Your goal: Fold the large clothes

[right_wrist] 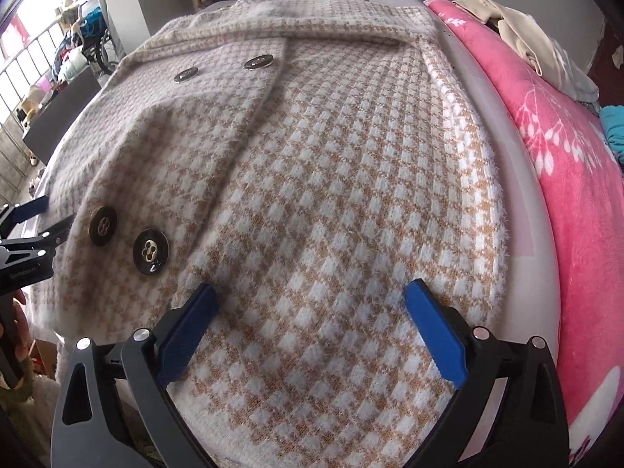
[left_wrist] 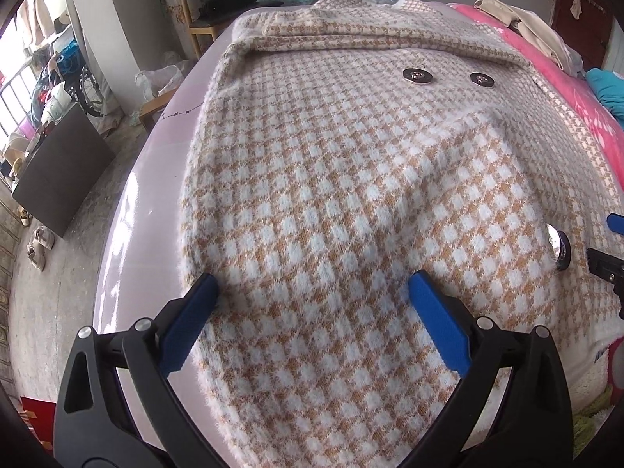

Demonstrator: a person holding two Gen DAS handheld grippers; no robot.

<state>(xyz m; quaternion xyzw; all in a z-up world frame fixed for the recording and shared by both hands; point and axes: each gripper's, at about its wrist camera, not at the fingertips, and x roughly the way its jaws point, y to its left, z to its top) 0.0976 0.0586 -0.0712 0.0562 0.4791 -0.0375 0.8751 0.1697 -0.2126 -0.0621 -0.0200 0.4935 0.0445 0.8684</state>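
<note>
A large tan-and-white houndstooth coat point(left_wrist: 351, 179) lies spread on a pale lilac table point(left_wrist: 156, 179), with dark round buttons point(left_wrist: 417, 75). It also fills the right wrist view point(right_wrist: 331, 202), where two buttons point(right_wrist: 150, 250) sit near the front left. My left gripper point(left_wrist: 312, 288) is open, its blue fingers point(left_wrist: 436, 312) resting just above the coat's near left part. My right gripper point(right_wrist: 310, 300) is open over the coat's near right part. The right gripper's tip point(left_wrist: 612, 249) shows at the left view's right edge; the left gripper point(right_wrist: 35, 226) shows at the right view's left edge.
A pink flowered blanket point(right_wrist: 565, 156) lies along the table's right side, with beige clothes point(right_wrist: 526, 39) piled on it. A wooden chair point(left_wrist: 206, 7) and a dark cabinet point(left_wrist: 58, 171) stand on the floor to the left. The table's left edge point(left_wrist: 117, 257) curves close by.
</note>
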